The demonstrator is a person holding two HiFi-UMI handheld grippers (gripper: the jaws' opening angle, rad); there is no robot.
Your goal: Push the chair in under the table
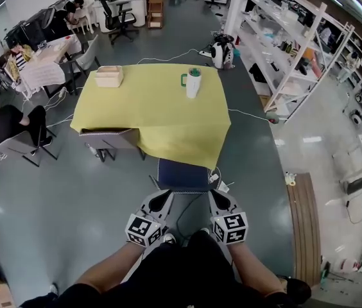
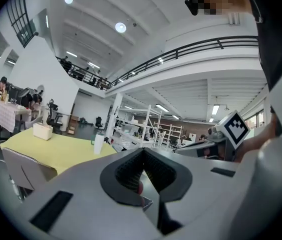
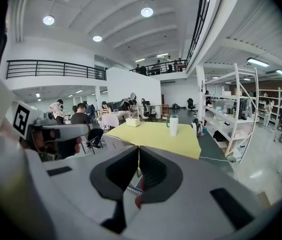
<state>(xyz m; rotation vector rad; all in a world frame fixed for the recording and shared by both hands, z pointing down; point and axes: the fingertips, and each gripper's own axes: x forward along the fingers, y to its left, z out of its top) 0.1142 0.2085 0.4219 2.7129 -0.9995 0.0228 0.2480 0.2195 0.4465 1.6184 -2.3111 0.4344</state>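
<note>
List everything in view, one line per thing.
table: one, yellow cloth, centre
blue chair: one, at table's near edge
grey chair: one, at table's left side
box: one, beige, table's far left corner
tumbler: one, white with green lid, on table
shelving: several units, white, along the right
seated people: several, far left
left gripper: one, grey, shut, empty, near blue chair
right gripper: one, grey, shut, empty, near blue chair
</note>
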